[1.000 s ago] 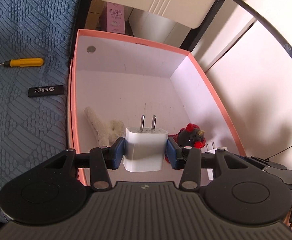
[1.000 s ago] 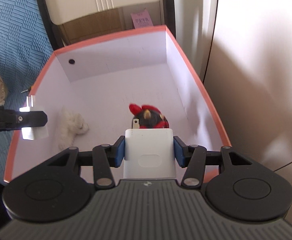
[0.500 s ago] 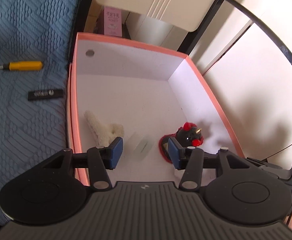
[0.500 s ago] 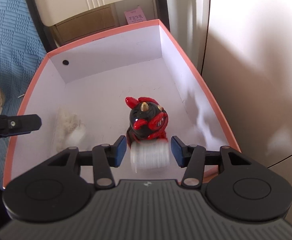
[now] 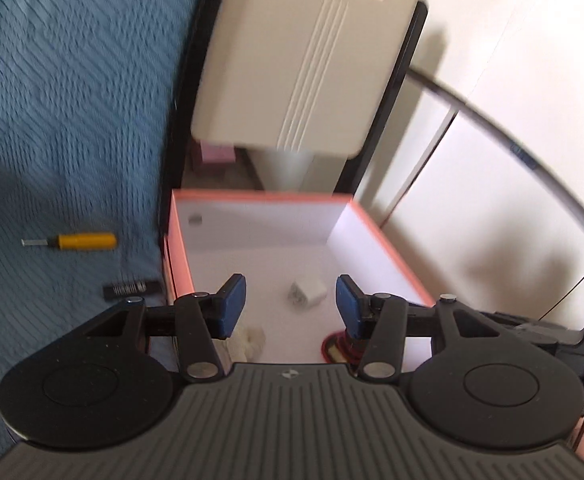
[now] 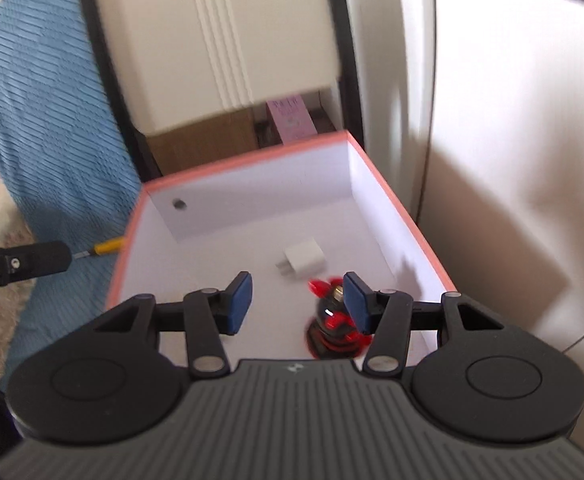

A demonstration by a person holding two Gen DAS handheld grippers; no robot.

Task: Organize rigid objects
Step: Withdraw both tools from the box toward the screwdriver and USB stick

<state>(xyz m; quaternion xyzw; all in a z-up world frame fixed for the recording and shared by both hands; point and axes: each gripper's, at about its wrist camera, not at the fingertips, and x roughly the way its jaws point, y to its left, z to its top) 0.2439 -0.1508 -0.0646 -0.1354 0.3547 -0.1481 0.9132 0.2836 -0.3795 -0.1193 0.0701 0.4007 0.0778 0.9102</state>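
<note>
A pink-rimmed white box [image 5: 388, 240] [image 6: 396, 204] holds a white plug charger [image 5: 307, 293] [image 6: 305, 262], a red and black figurine [image 6: 334, 322] [image 5: 338, 350] and a white plush piece [image 5: 250, 340]. My left gripper [image 5: 291, 306] is open and empty, raised above the box's near end. My right gripper [image 6: 298, 302] is open and empty above the box, its right finger in front of the figurine. A yellow-handled screwdriver [image 5: 72, 241] [image 6: 106, 247] and a black stick [image 5: 132, 289] lie on the blue bedspread left of the box.
A cream panel [image 5: 304, 52] in a black frame stands behind the box. A pink carton [image 6: 290, 118] sits behind it. White cabinet doors [image 6: 512, 160] are at the right. The left gripper's tip [image 6: 24, 264] shows at the left edge of the right wrist view.
Both grippers opened and dropped their white chargers into the box, then lifted and pulled back. One charger now lies on the box floor beyond the figurine.
</note>
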